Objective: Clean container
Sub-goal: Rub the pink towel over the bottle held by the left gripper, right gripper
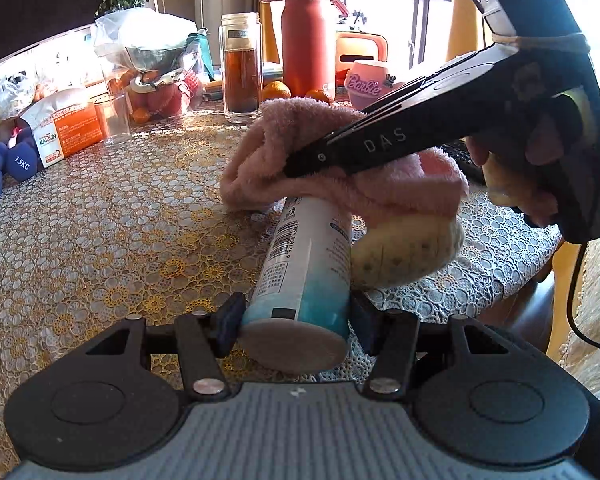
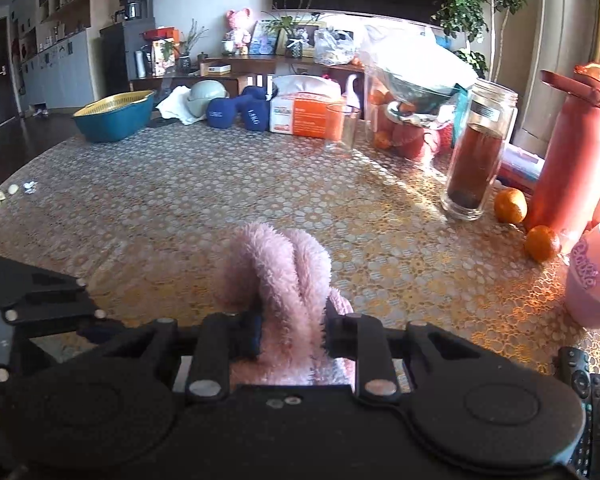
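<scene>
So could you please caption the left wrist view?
Left hand-held gripper clamps a can; right hand-held gripper wipes with pink towel.

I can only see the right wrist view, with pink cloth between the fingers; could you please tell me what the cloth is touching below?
Observer: The pink cloth is draped over the top end of a white and teal container, which your view does not show.
Operator: Thank you. Is the container standing on the table?
Observer: No, it is tilted, with the left gripper shut on its base end, one of the fingers on each side.
Operator: Is anything beside it?
Observer: Yes, a yellowish sponge sits against the container's right side, under the cloth.
</scene>
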A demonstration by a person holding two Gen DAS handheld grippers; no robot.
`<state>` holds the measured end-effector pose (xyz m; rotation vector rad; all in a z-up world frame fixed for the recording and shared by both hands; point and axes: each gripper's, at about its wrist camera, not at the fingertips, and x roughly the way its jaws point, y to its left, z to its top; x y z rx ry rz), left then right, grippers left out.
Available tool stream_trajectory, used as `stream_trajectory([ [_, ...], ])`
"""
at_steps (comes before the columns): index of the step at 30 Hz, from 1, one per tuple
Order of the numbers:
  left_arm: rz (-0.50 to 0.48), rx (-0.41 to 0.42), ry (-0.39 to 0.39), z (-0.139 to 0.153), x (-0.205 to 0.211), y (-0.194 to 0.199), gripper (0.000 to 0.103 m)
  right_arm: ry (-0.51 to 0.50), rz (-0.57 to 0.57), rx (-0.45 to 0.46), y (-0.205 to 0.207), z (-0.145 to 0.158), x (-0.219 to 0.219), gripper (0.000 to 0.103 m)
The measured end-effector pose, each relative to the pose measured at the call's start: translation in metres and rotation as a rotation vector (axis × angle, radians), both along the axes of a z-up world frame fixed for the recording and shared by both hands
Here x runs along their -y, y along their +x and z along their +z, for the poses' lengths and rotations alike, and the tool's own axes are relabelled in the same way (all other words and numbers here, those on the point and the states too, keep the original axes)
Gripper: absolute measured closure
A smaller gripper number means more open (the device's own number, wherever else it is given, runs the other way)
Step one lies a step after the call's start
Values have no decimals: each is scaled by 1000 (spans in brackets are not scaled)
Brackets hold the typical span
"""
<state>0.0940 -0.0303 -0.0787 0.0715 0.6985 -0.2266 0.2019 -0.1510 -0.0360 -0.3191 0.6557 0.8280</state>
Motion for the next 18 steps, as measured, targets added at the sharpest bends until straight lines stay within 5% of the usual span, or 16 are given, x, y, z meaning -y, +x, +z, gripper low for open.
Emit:
stream_trajectory([
  [5,4,4,0,4,-1,0,46,47,-68,-42,16,-9,17,78],
  [12,28,-36,-173,11,-18,5,44,46,-92,-36,14,-7,20,78],
  [18,44,-69,-160,3,-16,6,45,48,-99,-19,6,-3,23,79],
])
